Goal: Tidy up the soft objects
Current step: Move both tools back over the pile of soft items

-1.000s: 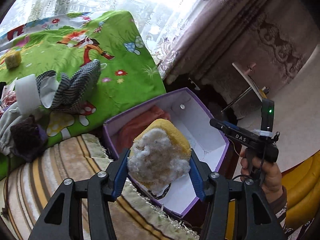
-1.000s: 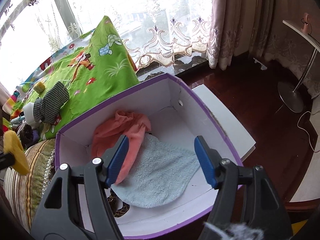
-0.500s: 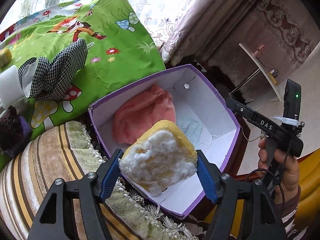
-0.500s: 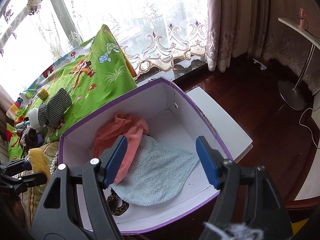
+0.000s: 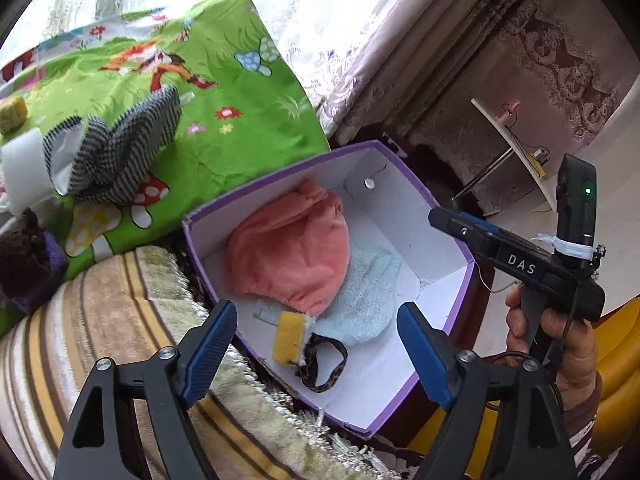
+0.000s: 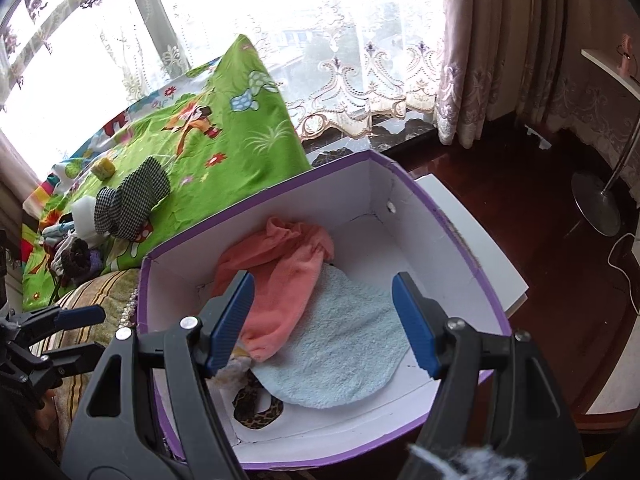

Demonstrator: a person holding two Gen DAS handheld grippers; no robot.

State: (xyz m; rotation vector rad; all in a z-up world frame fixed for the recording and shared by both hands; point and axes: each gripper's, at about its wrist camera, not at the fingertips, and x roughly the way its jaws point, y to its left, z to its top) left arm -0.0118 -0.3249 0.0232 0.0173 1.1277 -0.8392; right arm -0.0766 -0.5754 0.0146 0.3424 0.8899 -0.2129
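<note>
A white box with a purple rim [image 5: 280,176] [image 6: 260,208] holds a pink cloth [image 5: 288,248] [image 6: 280,276], a light blue towel [image 5: 360,292] [image 6: 340,344] and a leopard-print band [image 5: 324,364] [image 6: 256,408]. A yellow sponge with white fluff [image 5: 289,338] [image 6: 232,372] lies on the box floor by the near wall. My left gripper [image 5: 316,316] hangs above it, jaws opening, with nothing between the pads. My right gripper [image 6: 322,284] hovers open and empty over the box. In the left wrist view, a hand holds it at the right.
A green cartoon sheet [image 5: 224,92] carries a checked cloth [image 5: 116,152], a white foam block [image 5: 20,168], a small yellow sponge [image 5: 12,112] and a dark knitted item [image 5: 28,260]. A striped blanket [image 5: 100,320] lies beside the box. Dark floor and a lamp stand [image 6: 596,204] are on the right.
The left gripper's jaws spread and the yellow sponge dropped out of them onto the box floor. The right gripper stayed over the box.
</note>
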